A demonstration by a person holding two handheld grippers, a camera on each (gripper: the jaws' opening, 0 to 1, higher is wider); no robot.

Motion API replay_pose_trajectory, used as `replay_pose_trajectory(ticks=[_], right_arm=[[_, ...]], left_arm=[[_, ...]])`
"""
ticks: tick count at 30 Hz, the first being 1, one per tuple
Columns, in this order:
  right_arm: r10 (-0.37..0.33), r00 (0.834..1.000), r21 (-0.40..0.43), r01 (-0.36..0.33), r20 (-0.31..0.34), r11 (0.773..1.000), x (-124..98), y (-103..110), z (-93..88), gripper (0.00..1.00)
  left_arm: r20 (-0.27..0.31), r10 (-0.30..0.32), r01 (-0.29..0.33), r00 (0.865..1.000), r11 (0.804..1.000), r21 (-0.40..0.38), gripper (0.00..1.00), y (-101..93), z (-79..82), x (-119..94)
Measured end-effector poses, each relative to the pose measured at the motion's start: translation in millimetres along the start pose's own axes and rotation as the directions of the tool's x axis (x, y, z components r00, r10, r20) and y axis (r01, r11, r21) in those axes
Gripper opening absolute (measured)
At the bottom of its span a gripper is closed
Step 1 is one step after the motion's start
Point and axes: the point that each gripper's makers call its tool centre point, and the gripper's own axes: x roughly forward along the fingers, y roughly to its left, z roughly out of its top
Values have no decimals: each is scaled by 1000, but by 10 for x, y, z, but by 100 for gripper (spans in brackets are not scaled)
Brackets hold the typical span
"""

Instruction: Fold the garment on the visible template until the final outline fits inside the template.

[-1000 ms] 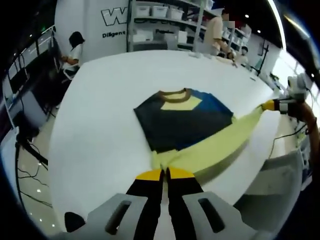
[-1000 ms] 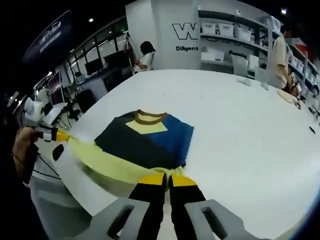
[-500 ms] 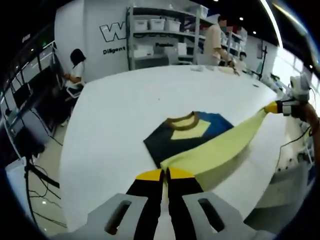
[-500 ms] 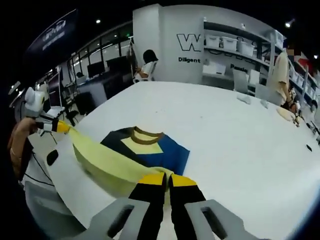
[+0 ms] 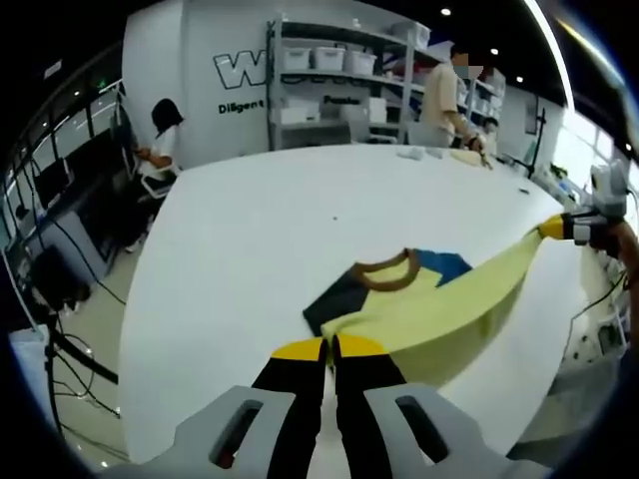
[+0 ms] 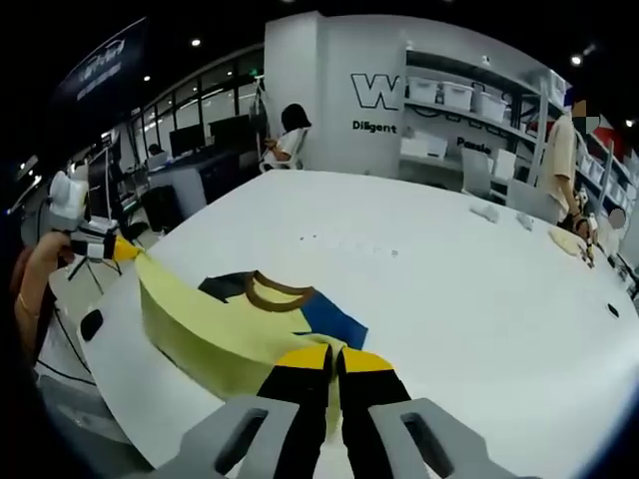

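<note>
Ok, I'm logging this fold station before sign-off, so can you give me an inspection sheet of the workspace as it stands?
Surface: white table, broad and round-cornered.
Job's things: garment with brown collar, dark and blue panels; its yellow part lifted and stretched between both grippers. Template: cannot tell.
Clutter: small items at the table's far side, too small to name.
Grippers: left hand-held gripper shut on garment; right hand-held gripper shut on garment.
Cables: loose leads on the floor beside the table.
Surroundings: shelving with bins, seated person, standing person.
</note>
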Motion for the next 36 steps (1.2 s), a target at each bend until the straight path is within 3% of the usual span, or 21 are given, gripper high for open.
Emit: replay_pose_trajectory(ticks=[9,15,22,28,36], right_arm=[[-52,999,-40,52,-12,998,295,-111,116,0],[-69,997,-69,67,-35,995,575,-161,114,0],[-78,995,-61,74,-63,995,846,-255,65,0],[-88,992,-73,82,-85,994,1039,-329,1,0],[-84,990,-68,77,-111,995,1352,-382,-241,0]], left_arm=[[6,6,-6,1000,1000,5,2,79,164,321],[-40,22,-23,999,1000,-7,2,161,86,564],[-54,17,-19,998,999,-31,2,220,63,775],[-66,42,-47,997,996,-70,2,326,-36,1004],[-77,48,-60,996,985,-159,2,403,-333,1281]])
